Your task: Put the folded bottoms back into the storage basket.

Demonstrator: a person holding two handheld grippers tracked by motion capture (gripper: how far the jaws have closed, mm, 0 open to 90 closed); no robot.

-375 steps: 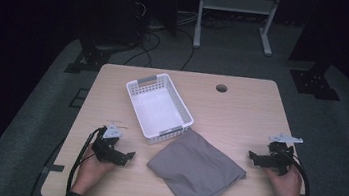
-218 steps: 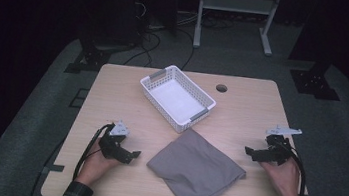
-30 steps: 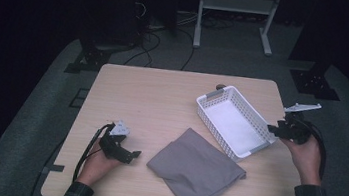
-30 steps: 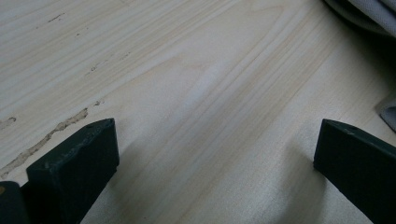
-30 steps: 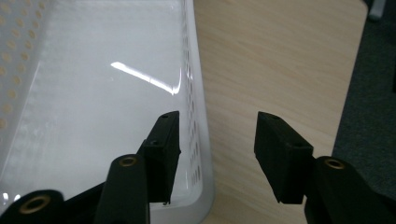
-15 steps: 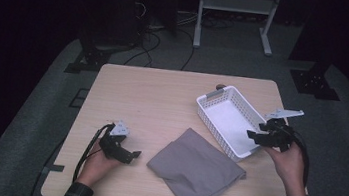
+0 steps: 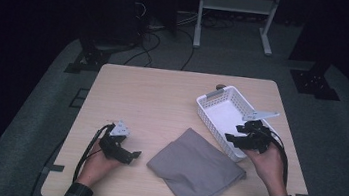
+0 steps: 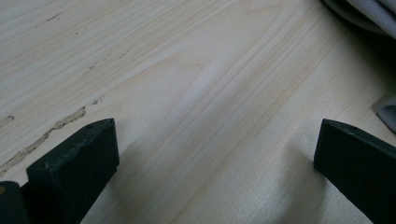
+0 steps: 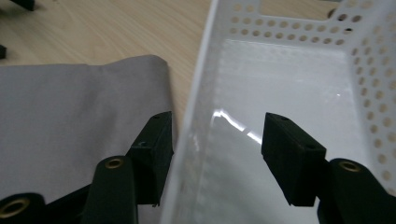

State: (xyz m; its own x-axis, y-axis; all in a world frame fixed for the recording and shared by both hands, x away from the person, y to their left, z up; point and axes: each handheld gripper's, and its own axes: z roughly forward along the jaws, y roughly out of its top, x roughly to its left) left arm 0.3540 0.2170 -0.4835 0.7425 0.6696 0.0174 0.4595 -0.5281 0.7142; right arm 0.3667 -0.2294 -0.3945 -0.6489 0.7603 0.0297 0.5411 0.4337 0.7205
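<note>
- The right gripper (image 7: 237, 136) has come back from the right edge of the table to the near end of the white basket (image 7: 221, 111). Its jaws stand apart and astride the basket's near wall, one outside over the cloth, one inside; in the right gripper view (image 9: 215, 140) they are not pressed on the rim, so nothing is gripped.
- The basket itself has travelled: it stood earlier at the middle of the far half of the table, and now lies at the right side, askew, its far corner near the far right part of the table and its near corner just beside the cloth.
- The grey cloth (image 7: 194, 168) lies as it lay before, folded, near the front edge at the middle of the table, one corner close to the basket's wall.
- The left gripper (image 7: 128, 154) has stayed at the front left of the table, resting low, jaws wide apart over bare wood in the left gripper view (image 8: 215, 149), holding nothing; the cloth's edge (image 8: 369, 11) lies just past it.
- Judgement: the basket looks set where it is wanted, beside the cloth, so the cloth is likely the next thing to be taken up and put in; the basket is empty.
- No brand, label or writing can be read on basket, cloth, grippers or table (image 7: 162, 96).
</note>
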